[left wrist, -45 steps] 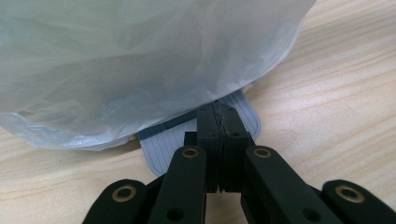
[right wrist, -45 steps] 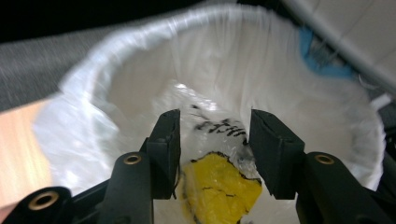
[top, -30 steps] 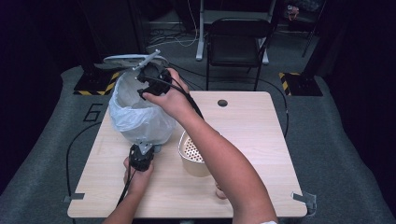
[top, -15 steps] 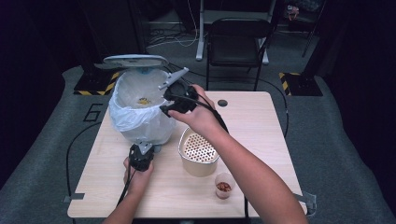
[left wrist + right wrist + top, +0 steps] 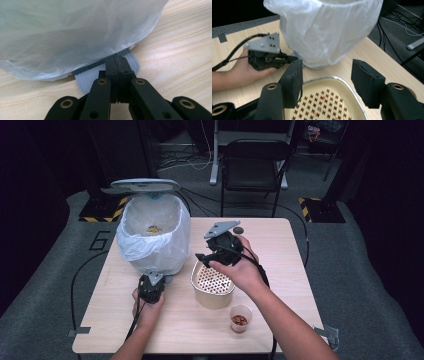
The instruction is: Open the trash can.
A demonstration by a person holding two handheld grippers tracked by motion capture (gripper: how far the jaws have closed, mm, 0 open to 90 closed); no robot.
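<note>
Low in the high view, a small cup (image 5: 241, 318) of reddish bits stands on the counter (image 5: 295, 270), apart from both hands. Above it, at the frame's middle, sits the cream strainer bowl (image 5: 213, 285) with its perforated floor and thin metal-edged rim; it looks light and stiff but smooth-sided, so the rim is probably the surest place to pinch it. The right tongs (image 5: 214, 254) hover just over the bowl's far edge, jaws partly apart with nothing between them, having just been opening. At lower left of centre, the left tongs (image 5: 152, 285) lie low on the counter, jaws fully together, their tips pressing the ribbed grey pedal (image 5: 130, 60) at the foot of the bin (image 5: 155, 235). Farther up, the bin stands with its lid (image 5: 145, 185) raised; its white bag (image 5: 324, 32) is soft, slippery film that would slide or tear under a grip, so the pedal is likely the sounder point to work it by.
</note>
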